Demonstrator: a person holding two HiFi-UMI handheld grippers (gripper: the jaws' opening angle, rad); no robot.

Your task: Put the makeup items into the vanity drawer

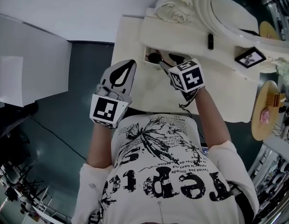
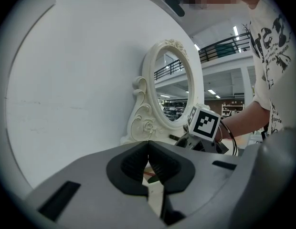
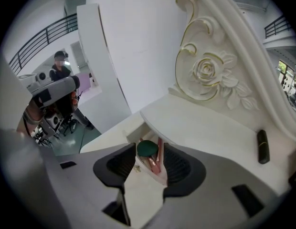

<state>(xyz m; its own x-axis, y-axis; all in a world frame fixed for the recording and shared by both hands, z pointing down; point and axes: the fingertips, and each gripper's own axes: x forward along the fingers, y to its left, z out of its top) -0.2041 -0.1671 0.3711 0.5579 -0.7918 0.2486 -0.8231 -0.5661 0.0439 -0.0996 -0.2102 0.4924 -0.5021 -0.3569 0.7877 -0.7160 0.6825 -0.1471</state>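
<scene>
While the right gripper (image 3: pixel 147 162) hangs over the open drawer (image 3: pixel 131 133), its jaws stand apart and grip nothing. A green disc (image 3: pixel 148 148) and pink sticks (image 3: pixel 159 157) lie in the drawer beyond them. Left gripper (image 2: pixel 148 148) — jaws together, empty, to the drawer's left. A black tube (image 3: pixel 262 147) lies on the vanity top (image 3: pixel 200 123), well apart from the drawer.

L hand-held gripper (image 2: pixel 148 149) jaws together; R hand-held gripper (image 3: pixel 147 160) jaws apart.
</scene>
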